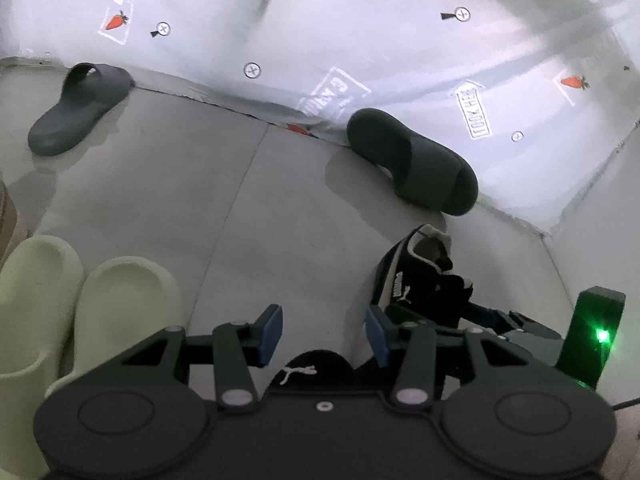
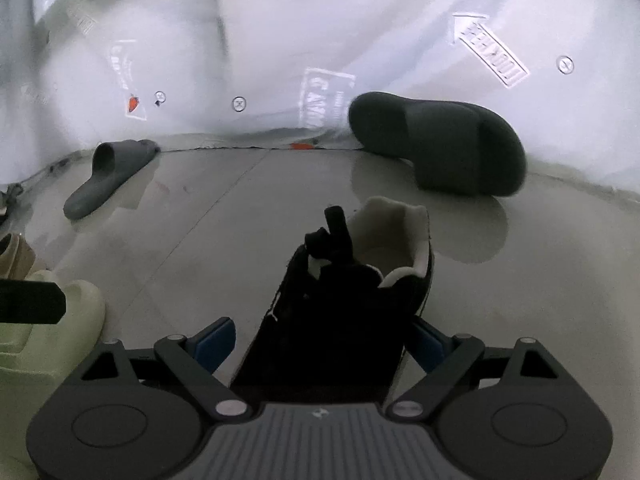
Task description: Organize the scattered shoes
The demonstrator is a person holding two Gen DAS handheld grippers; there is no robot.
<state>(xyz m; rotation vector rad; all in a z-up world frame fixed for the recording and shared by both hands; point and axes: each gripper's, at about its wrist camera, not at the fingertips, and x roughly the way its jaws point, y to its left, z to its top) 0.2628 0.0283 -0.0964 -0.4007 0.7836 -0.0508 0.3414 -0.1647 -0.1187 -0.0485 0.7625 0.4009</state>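
A black sneaker (image 2: 344,312) with a pale lining lies on the grey floor, heel pointing away. My right gripper (image 2: 320,346) is open and straddles it: the right pad sits against the shoe's side, the left pad stands apart from it. In the left wrist view this sneaker (image 1: 416,276) is at the right, with the right gripper (image 1: 516,320) behind it. My left gripper (image 1: 324,334) is open above bare floor. Under it shows the rounded end of another black shoe (image 1: 308,372) with a white logo, mostly hidden by the gripper body.
Two pale green slides (image 1: 80,304) sit side by side at the left. One dark grey slide (image 1: 80,108) lies by the wall at the far left, another (image 1: 416,160) leans on the white printed sheet (image 1: 360,40). A tan shoe (image 2: 14,256) is at the left edge.
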